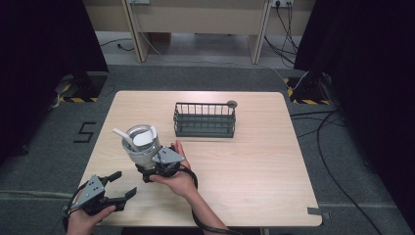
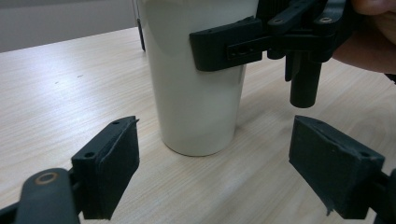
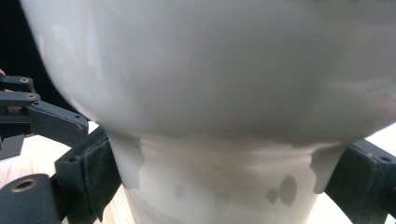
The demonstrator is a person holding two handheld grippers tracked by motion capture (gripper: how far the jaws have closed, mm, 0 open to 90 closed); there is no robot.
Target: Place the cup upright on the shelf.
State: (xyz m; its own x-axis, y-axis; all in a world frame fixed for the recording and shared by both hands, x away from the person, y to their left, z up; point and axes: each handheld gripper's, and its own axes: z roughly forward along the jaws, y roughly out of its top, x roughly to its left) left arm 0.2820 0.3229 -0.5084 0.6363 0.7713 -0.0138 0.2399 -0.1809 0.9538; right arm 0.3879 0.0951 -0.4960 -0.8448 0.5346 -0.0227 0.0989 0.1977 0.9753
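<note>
On the wooden table [image 1: 235,166], we are gripping the upright white cup [image 1: 140,147] with our right gripper [image 1: 155,169]; our left gripper [image 1: 117,188], jaws gaping empty, is facing the cup just ahead.

Open surface [image 1: 254,166] right of the white cup [image 1: 141,147] and ahead to the wire basket [image 1: 204,120]. Cup flanked closely by right claw [image 1: 149,171]; left claw [image 1: 122,185] spread just beside, blocking the near-left approach.
</note>
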